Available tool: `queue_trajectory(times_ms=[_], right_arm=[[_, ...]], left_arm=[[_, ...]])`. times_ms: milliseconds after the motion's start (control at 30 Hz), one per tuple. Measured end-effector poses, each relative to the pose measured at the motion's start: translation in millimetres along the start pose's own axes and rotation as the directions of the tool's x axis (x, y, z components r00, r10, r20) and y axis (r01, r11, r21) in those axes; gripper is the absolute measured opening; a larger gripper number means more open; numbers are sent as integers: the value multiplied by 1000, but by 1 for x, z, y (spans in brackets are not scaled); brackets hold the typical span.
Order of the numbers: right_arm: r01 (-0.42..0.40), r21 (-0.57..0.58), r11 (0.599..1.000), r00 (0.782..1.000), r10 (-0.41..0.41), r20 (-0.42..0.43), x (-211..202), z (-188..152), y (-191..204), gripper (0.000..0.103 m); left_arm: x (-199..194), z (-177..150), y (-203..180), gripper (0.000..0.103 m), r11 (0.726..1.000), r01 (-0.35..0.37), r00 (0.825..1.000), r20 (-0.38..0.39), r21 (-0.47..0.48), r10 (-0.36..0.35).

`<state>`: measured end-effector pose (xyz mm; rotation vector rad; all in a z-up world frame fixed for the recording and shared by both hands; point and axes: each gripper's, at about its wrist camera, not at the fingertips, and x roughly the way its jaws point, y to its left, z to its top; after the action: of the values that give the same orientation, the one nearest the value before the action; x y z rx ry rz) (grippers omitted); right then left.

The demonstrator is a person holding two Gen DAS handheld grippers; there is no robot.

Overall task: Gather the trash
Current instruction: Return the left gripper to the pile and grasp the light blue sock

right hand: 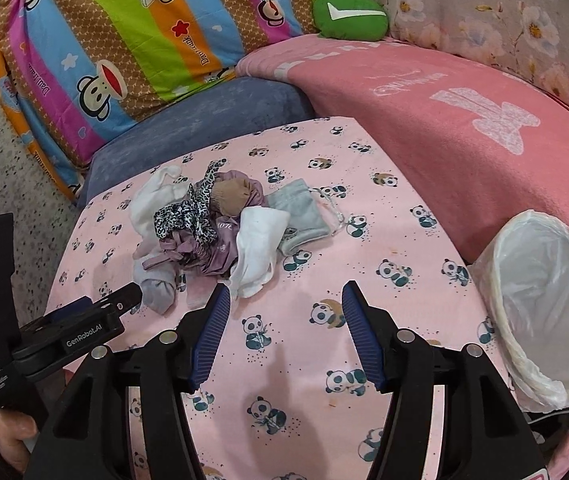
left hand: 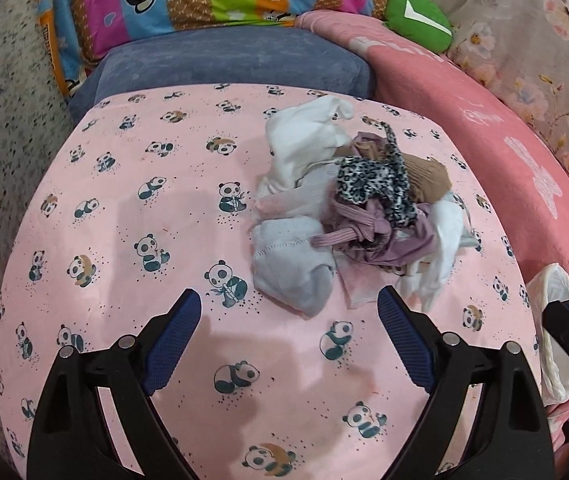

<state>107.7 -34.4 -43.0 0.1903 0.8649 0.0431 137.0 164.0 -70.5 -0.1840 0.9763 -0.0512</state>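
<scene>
The heap of small garments lies at one o'clock just beyond the wide-open, empty left gripper, nearer it than the half-open, empty right gripper.

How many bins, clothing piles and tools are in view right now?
Lined bin: 1
Clothing pile: 1
Tools: 2 (left tool, right tool)
Total: 4
</scene>
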Motion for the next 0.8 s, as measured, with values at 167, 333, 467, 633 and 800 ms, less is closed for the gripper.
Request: queue_trajectory(times_ms=[167, 333, 467, 633, 800], right_arm=[[-8, 9, 1000, 999, 8, -38, 29, 5, 10, 59], [-16, 25, 1000, 997, 18, -72, 56, 11, 17, 59], [-26, 33, 999, 995, 29, -93, 75, 13, 24, 59], [-27, 27, 999, 992, 30, -121, 96, 14, 33, 59], [-31, 25, 999, 987, 35, -154, 109, 11, 36, 35]], left_arm=[[17, 5, 6, 86, 1000, 10, 1000, -25, -10, -10], [29, 10, 10, 82, 1000, 31, 999, -42, -4, -31], [38, 11, 12, 72, 998, 56, 996, -66, 3, -56], [42, 11, 15, 58, 995, 96, 992, -78, 3, -95], [41, 10, 13, 41, 991, 136, 987, -83, 11, -134]])
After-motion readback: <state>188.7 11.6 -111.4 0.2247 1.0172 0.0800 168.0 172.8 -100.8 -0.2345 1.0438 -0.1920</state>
